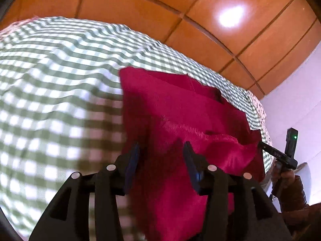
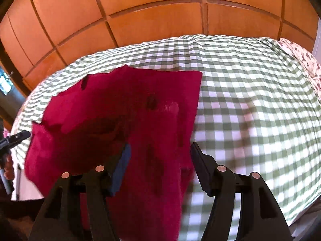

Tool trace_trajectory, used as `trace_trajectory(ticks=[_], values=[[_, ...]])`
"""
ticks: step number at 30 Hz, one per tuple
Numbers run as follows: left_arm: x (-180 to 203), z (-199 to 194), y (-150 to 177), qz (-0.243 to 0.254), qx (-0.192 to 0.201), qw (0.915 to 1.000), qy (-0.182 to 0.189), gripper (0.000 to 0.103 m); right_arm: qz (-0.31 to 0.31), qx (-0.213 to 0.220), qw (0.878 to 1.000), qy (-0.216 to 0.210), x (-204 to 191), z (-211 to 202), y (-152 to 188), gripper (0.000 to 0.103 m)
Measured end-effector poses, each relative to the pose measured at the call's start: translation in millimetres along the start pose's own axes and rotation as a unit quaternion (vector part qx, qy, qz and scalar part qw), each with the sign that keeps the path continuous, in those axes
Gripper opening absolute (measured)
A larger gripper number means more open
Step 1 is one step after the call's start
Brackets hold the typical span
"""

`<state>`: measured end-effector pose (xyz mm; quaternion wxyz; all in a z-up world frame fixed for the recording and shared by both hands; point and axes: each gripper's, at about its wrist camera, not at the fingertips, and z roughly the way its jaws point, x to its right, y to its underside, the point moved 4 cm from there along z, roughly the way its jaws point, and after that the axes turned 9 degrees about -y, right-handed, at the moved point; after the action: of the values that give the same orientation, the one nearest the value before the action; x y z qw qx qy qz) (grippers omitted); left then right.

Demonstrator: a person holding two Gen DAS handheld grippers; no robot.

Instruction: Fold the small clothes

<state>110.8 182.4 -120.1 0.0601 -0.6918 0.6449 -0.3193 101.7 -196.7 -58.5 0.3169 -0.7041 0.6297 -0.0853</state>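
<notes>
both grippers, left gripper (image 1: 161,156) and right gripper (image 2: 159,156), stand partly open, pads off the fuzzy red garment (image 1: 180,120) lying on the checked bedsheet (image 1: 50,80); only the right view shows a floral pillow (image 2: 301,58) beyond the garment.

A home bedroom, a bed (image 2: 250,100) under a green-and-white checked sheet, flowered bedding (image 2: 301,60) at its two o'clock corner, glossy wooden wardrobe panels (image 2: 156,20) behind at twelve o'clock, a pale wall (image 1: 297,92).
</notes>
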Motion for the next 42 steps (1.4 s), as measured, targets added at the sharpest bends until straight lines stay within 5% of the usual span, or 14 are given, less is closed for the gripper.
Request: trace_trajectory(ticks=[4, 6, 9, 15, 23, 29, 35, 40, 42], values=[[13.9, 14.8, -4.4, 0.021, -0.009, 0.9997, -0.002, 0.027, -0.008, -0.009, 1.000, 0.015, -5.7, 17.4, -8.3, 0.045], [20.6, 8.9, -4.3, 0.036, 0.007, 0.9993, -0.005, 0.016, -0.016, -0.014, 1.000, 0.016, -8.2, 15.5, -5.4, 0.023], [26.5, -12.8, -3.4, 0.050, 0.040, 0.9978, -0.016, 0.008, -0.011, -0.007, 1.000, 0.014, -8.4, 5.3, -3.0, 0.008], [25.4, -66.8, -8.1, 0.044, 0.102, 0.9937, -0.015, 0.007, -0.021, 0.030, 0.999, 0.005, -21.1, -32.0, -7.6, 0.007], [27.7, -72.0, -75.5, 0.038, 0.150, 0.9870, -0.042, 0.007, -0.017, 0.100, 0.995, -0.002, -23.3, -46.8, -71.0, 0.007], [25.0, -5.8, -127.2, 0.042, 0.114, 0.9871, -0.104, 0.007, 0.023, 0.079, 0.996, 0.025, 2.4, 22.4, -118.9, 0.007], [5.0, 77.1, -130.1, 0.026, 0.041, 0.9845, -0.169, 0.007, 0.067, 0.015, 0.994, 0.083, 36.2, 107.2, -107.3, 0.007], [5.5, 99.9, -128.7, 0.036, 0.020, 0.9777, -0.206, 0.008, 0.071, 0.029, 0.994, 0.081, 39.8, 113.0, -104.2, 0.008], [15.1, 88.5, -130.2, 0.053, 0.028, 0.9727, -0.224, 0.016, 0.069, 0.029, 0.994, 0.081, 39.1, 105.6, -105.4, 0.023]])
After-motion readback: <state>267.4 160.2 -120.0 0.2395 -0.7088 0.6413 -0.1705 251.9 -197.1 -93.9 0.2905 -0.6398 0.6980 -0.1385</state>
